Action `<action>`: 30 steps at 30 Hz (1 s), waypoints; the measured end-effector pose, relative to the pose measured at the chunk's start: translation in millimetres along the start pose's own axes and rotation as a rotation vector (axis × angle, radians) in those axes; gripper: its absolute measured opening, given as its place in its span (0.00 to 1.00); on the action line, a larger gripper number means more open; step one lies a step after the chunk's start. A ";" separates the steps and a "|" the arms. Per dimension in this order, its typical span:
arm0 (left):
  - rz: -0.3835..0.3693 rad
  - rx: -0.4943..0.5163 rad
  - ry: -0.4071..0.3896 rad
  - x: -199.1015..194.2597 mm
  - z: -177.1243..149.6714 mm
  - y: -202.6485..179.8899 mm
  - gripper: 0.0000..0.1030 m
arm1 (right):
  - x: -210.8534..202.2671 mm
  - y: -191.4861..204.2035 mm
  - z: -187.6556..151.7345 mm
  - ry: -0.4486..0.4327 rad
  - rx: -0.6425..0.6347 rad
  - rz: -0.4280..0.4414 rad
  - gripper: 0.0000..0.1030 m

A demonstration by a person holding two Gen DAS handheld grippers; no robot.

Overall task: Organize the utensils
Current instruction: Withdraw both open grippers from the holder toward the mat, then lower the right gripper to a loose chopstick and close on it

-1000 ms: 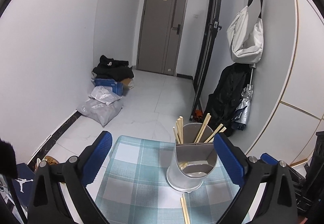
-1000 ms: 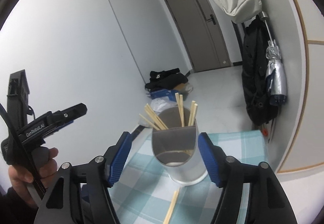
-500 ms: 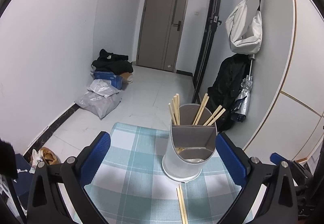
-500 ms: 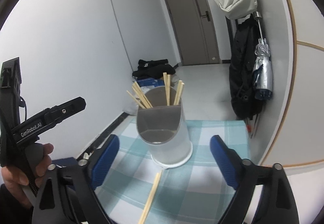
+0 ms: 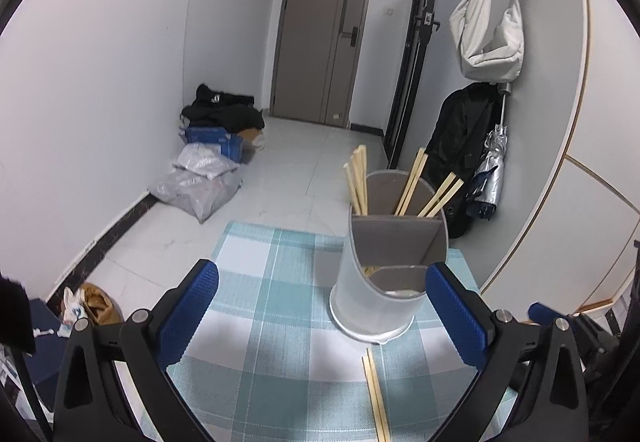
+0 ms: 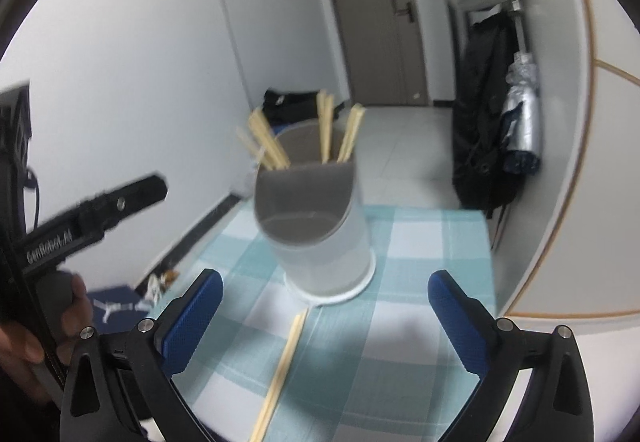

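Left gripper (image 6: 96, 210) (handle reads "GenRobot.AI") and right gripper (image 6: 320, 302): jaws spread, the right's just widened, empty

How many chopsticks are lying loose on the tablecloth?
2: the loose chopsticks lie side by side on the tablecloth, just in front of the holder; more stand inside it.

Location: a home entrance hallway. A grey entry door (image 5: 324, 38) closes the tiled floor (image 5: 296, 170). A bag (image 5: 490, 38) and coat (image 5: 460, 134) hang on the wall.
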State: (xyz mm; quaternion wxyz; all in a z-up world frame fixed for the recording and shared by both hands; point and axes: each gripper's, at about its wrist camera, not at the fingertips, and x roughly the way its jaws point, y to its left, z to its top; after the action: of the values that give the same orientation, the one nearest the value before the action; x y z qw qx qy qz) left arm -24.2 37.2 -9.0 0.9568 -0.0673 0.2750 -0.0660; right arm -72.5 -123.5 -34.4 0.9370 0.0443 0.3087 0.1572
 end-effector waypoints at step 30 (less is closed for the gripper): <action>0.075 -0.129 0.216 44.6 -17.9 50.9 0.99 | 127.8 15.2 -54.9 0.459 -0.063 -0.091 0.52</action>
State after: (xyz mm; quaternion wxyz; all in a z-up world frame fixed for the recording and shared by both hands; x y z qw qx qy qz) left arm 8.2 78.2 -55.5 0.9171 -0.1109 0.3824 -0.0191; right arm -12.0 -68.8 -148.1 0.8492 -0.0359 0.5104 0.1303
